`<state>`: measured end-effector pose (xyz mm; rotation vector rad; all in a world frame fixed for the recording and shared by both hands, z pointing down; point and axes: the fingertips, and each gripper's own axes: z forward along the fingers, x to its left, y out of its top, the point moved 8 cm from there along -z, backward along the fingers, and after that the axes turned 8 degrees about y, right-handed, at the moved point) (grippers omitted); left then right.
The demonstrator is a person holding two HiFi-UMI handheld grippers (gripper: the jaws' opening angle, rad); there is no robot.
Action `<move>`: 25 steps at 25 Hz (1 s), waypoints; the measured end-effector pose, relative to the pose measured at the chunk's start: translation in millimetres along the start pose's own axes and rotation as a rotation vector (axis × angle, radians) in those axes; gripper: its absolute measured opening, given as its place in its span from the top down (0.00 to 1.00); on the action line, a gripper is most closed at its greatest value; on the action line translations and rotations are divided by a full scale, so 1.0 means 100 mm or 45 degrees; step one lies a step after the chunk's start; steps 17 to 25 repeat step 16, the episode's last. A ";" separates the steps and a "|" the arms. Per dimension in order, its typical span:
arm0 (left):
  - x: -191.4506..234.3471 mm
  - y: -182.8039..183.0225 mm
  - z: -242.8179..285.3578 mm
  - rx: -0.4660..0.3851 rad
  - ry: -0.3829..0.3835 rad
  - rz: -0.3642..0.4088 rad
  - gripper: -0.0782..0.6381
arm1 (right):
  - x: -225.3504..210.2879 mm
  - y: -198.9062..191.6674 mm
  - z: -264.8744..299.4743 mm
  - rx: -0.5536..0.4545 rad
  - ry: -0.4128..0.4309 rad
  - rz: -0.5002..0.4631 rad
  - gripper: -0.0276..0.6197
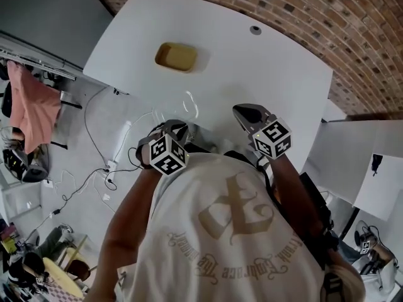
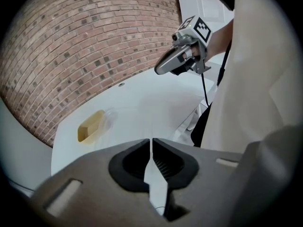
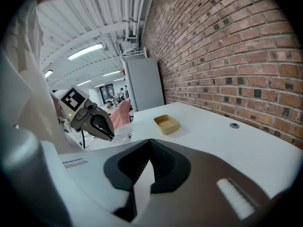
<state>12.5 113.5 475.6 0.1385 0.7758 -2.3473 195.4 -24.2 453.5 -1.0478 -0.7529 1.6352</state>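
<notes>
Both grippers are held close to the person's chest at the near edge of a white table (image 1: pixel 252 74). My left gripper (image 1: pixel 175 129) is shut and empty, its jaws meeting tip to tip (image 2: pixel 152 142). My right gripper (image 1: pixel 244 112) hovers over the table edge, also shut with nothing in it (image 3: pixel 150 144). Each gripper shows in the other's view: the right gripper (image 2: pixel 163 68), the left gripper (image 3: pixel 107 128). A shallow tan dish (image 1: pixel 176 56) lies on the far left part of the table. A clear plastic cup (image 1: pixel 187 103) stands between the dish and the left gripper.
A brick wall (image 1: pixel 327 17) runs behind the table. A round cable grommet (image 1: pixel 255 29) sits near the table's far edge. Left of the table, cables and a power strip (image 1: pixel 119 145) lie on the floor. A pink cloth (image 1: pixel 31 106) hangs on a rack.
</notes>
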 end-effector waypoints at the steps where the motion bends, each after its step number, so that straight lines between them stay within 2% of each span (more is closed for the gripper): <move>1: 0.00 0.00 -0.01 0.000 0.007 -0.007 0.86 | 0.01 0.00 0.00 0.000 0.004 -0.002 0.94; 7: -0.01 -0.04 -0.08 -0.001 0.034 -0.035 0.86 | 0.05 -0.02 -0.01 -0.002 0.021 -0.001 0.95; 25: -0.06 -0.08 -0.09 -0.001 0.031 -0.039 0.86 | 0.07 -0.06 0.00 0.008 0.027 0.001 0.94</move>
